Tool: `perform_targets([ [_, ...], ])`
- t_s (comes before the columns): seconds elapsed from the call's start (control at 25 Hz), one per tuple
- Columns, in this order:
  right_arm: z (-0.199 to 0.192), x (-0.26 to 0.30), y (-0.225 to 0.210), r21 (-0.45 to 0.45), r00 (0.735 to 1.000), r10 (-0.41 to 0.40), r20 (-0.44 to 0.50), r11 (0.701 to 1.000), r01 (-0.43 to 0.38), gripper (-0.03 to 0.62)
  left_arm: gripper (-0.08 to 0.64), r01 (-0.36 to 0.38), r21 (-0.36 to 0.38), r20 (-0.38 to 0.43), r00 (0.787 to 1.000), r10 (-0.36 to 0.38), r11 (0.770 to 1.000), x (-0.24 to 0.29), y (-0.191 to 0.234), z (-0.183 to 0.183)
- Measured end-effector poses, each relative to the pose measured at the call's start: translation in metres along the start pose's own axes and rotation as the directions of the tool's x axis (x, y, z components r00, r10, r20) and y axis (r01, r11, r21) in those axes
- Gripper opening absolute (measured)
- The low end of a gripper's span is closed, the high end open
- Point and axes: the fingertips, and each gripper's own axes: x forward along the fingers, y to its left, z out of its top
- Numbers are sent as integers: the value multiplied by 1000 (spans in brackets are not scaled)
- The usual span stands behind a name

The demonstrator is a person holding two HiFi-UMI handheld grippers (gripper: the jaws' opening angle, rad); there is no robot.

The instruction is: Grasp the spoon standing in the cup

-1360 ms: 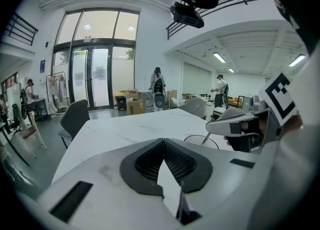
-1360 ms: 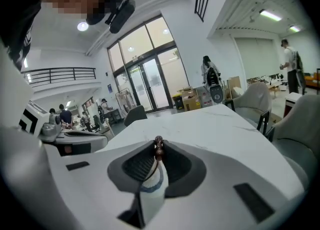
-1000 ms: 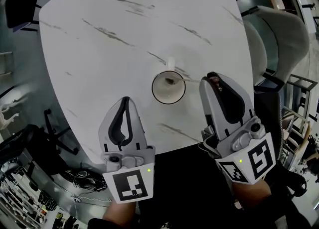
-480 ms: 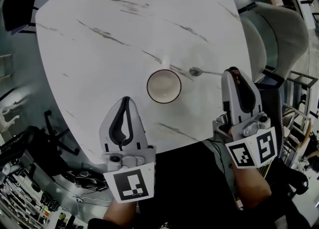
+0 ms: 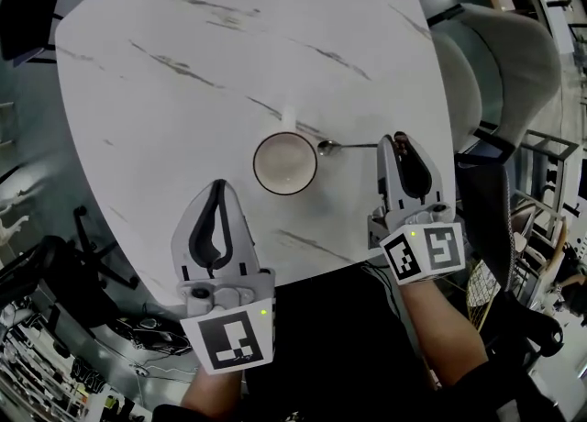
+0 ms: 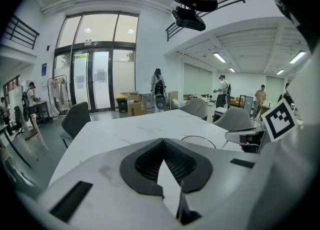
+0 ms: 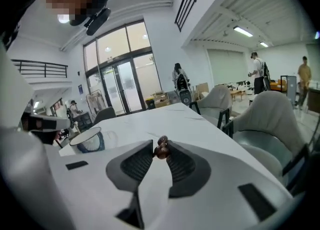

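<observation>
Although the task speaks of a spoon standing in the cup, the spoon (image 5: 341, 146) lies flat on the marble table (image 5: 229, 44), at 3 o'clock of the white cup (image 5: 285, 162) and just beside its rim. The cup looks empty.

- Long axis, head view: runs 9 to 3 o'clock. The bowl is toward 9, next to the cup, and the handle toward 3.
- The brown knob at the handle's end sits between the tips of the right gripper (image 5: 397, 140), which points toward 12, crossways to the handle.
- Right gripper view: both pads look to touch the knob, pinching it at the very tips. The jaws have just been opening, so I judge the hold light.
- Left gripper (image 5: 218, 187): at 7 o'clock of the cup, well apart from the spoon. Its jaws are pressed together at the tips with nothing between them.
- The right hand is nearer. Judgement: a firmer grasp would close across the handle, further in from the knob.
</observation>
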Motion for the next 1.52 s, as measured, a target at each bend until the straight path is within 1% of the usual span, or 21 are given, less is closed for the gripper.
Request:
perform_targets([
  [0.08,-3,2,-7,-35,999,-32,-10,999,31,134,9,3,0,8,1000,-3,1000,1,-3,2],
  [0.24,-19,8,-22,-57,992,-107,-67,993,103,163,9,11,3,-6,1000,-11,1000,0,-5,0],
  [0.36,-22,11,-23,-110,989,-127,-74,987,118,172,9,23,13,-12,1000,-23,1000,-2,-8,-1],
  [0.44,-25,13,-20,-170,986,-143,-86,977,127,177,9,27,13,-22,999,-26,1000,-2,-9,-4],
  [0.56,-32,15,-20,-294,973,-190,-129,945,146,184,9,30,10,-23,999,-30,1000,-1,-11,-3],
  [0.64,-35,18,-21,-364,961,-220,-164,920,149,184,9,34,10,-22,999,-34,999,-1,-11,-2],
  [0.72,-35,20,-20,-429,954,-240,-180,892,143,184,9,33,7,-26,999,-33,999,-2,-11,-4],
  [0.8,-36,23,-18,-475,951,-243,-188,871,129,173,9,28,6,-27,999,-28,1000,-4,-11,-5],
  [0.84,-38,24,-18,-480,950,-242,-195,868,123,172,9,27,6,-24,999,-26,1000,-5,-11,-4],
  [0.92,-37,24,-20,-453,950,-240,-198,882,129,172,9,24,8,-14,1000,-24,1000,-6,-11,-1],
  [1.04,-18,15,-19,-371,965,-220,-145,916,153,172,9,17,13,-1,1000,-17,1000,-11,-9,3],
  [1.12,1,6,-11,-293,982,-165,-97,947,130,158,9,5,9,13,1000,-5,1000,-16,-6,7],
  [1.2,22,-7,0,-188,996,-74,-53,980,63,113,9,-8,4,36,999,7,1000,-24,-6,14],
  [1.24,32,-14,6,-142,999,-32,-31,990,27,89,9,-13,5,51,999,12,1000,-28,-7,19],
  [1.32,53,-31,14,-95,1000,16,14,995,-14,80,9,-21,3,79,997,21,1000,-39,-11,31],
  [1.44,83,-62,26,-97,995,52,80,994,-44,69,9,-38,-9,127,991,38,999,-62,-14,50],
  [1.52,99,-79,37,-116,990,89,108,990,-76,64,9,-57,-9,159,986,57,998,-78,-14,59],
])
